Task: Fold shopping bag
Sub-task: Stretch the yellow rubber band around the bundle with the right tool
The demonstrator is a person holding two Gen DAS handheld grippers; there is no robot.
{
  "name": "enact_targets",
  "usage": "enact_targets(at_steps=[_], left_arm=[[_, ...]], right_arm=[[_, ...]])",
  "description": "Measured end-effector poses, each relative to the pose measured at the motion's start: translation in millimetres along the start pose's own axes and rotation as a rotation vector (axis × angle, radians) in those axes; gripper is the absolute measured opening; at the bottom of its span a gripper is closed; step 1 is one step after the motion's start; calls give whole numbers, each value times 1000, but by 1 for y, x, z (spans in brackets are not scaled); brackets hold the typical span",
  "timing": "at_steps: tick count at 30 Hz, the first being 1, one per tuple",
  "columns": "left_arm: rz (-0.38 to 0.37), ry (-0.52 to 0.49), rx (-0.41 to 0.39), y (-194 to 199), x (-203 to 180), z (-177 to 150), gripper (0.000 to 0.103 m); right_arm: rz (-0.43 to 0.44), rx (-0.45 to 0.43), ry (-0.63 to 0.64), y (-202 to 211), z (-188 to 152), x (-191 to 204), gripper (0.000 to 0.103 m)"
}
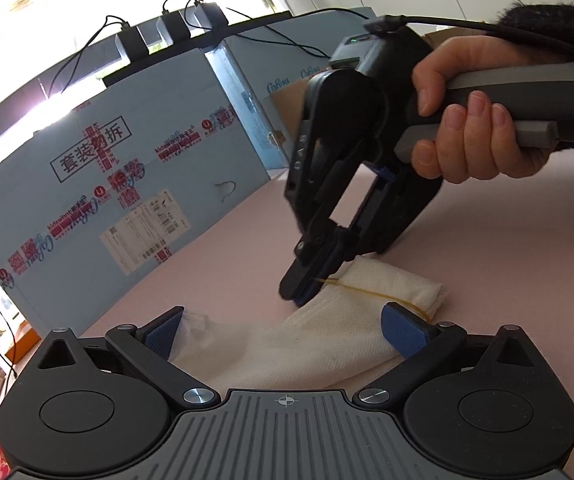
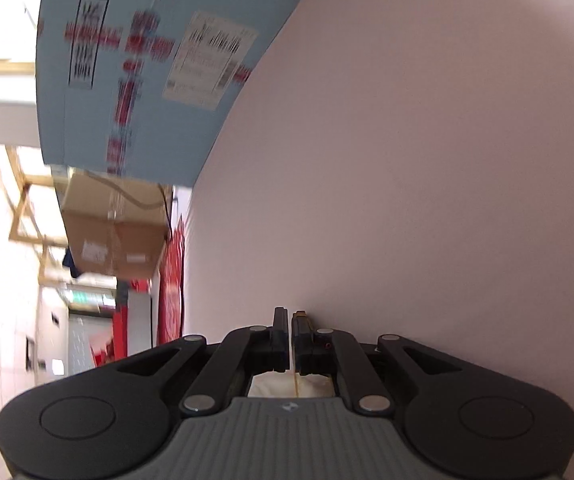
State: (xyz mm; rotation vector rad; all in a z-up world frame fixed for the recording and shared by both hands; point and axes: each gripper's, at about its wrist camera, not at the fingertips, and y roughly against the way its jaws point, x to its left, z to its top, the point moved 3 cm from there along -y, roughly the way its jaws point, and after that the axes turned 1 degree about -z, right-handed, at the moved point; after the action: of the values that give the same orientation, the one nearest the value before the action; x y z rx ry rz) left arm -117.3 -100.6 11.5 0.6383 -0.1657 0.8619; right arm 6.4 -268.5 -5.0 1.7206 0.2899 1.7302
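Your left gripper (image 1: 283,330), fingers spread, straddles the folded white fabric shopping bag (image 1: 327,344); your right gripper (image 1: 307,286), pinching its yellow band (image 1: 371,290), could snap it.

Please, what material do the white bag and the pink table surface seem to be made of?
White bag: probably non-woven fabric, matte; a fine dotted texture shows and it folds softly. Pink table surface: smooth and matte, with no grain or glare; possibly a mat or laminate, but I cannot tell.
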Motion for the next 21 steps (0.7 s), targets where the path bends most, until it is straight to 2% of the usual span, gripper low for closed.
enact_targets(at_steps=[2, 4, 5, 6, 7, 9, 10, 13, 15, 17, 20, 21], left_arm=[[-12, 15, 5, -1, 2, 0, 102], [-22, 27, 9, -1, 5, 0, 102], [-24, 30, 9, -1, 5, 0, 102], [-24, 34, 10, -1, 6, 0, 103], [-25, 39, 11, 0, 7, 0, 103], [-11, 51, 14, 3, 11, 0, 103], [14, 59, 16, 5, 14, 0, 103], [119, 116, 34, 11, 28, -4, 103], [159, 141, 64, 12, 33, -7, 103], [163, 118, 92, 8, 28, -10, 103], [159, 107, 104, 5, 27, -9, 103], [156, 111, 105, 5, 28, -9, 103]], right_arm=[[-46, 77, 129, -13, -3, 26, 12], [-94, 113, 271, -19, -9, 51, 24], [-117, 139, 340, -23, -14, 64, 26], [-138, 149, 366, -24, -17, 69, 28], [-172, 165, 389, -24, -22, 74, 35], [-215, 181, 425, -24, -25, 76, 37], [-235, 188, 442, -25, -27, 77, 37], [-223, 181, 414, -16, -27, 71, 37], [-214, 178, 396, -14, -25, 67, 36], [-207, 176, 398, -13, -25, 67, 37], [-223, 194, 478, -19, -33, 88, 40], [-251, 221, 531, -27, -39, 99, 44]])
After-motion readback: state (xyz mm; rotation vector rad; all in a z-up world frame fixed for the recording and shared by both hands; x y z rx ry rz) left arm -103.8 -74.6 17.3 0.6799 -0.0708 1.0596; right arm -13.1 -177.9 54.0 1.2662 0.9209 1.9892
